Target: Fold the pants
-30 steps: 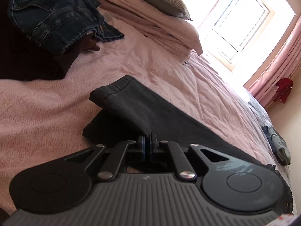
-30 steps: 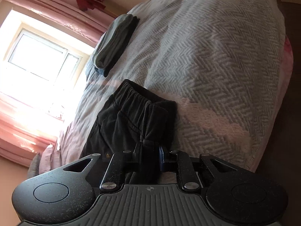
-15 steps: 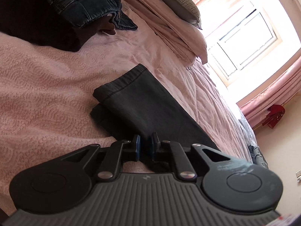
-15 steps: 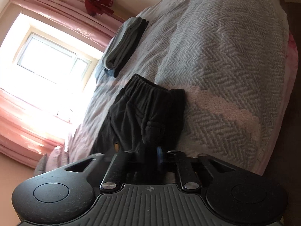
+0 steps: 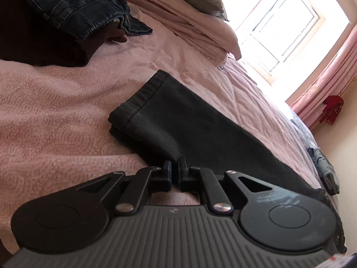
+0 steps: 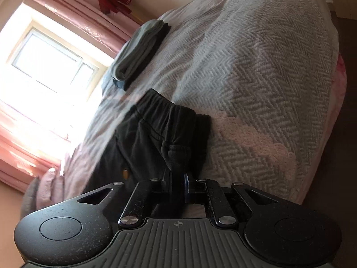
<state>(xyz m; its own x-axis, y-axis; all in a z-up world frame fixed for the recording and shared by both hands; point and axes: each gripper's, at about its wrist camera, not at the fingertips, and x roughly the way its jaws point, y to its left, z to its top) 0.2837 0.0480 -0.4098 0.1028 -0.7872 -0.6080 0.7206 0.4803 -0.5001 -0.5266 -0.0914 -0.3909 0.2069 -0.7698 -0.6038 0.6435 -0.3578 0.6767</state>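
Note:
Black pants [image 5: 200,134] lie lengthwise on the pink bedspread [image 5: 55,122], one leg stacked on the other, hems [image 5: 138,99] toward the far left. My left gripper [image 5: 175,167] is shut on the near edge of the leg fabric, which rises to a point between the fingers. In the right wrist view the gathered waistband [image 6: 169,109] of the pants [image 6: 142,147] rests where the pink spread meets a grey herringbone blanket [image 6: 256,67]. My right gripper [image 6: 177,178] is shut on a bunch of fabric below the waistband.
Blue jeans [image 5: 73,4] sit on a dark pile at the far left. Pillows [image 5: 191,15] line the head of the bed under a bright window [image 5: 285,29]. Folded grey and dark clothes [image 6: 138,53] rest on the blanket near pink curtains [image 6: 73,11].
The left gripper has shifted and turned slightly, and less of the lower leg shows beneath the top one. The right gripper keeps its hold; the fabric bunch looks pulled a little tauter.

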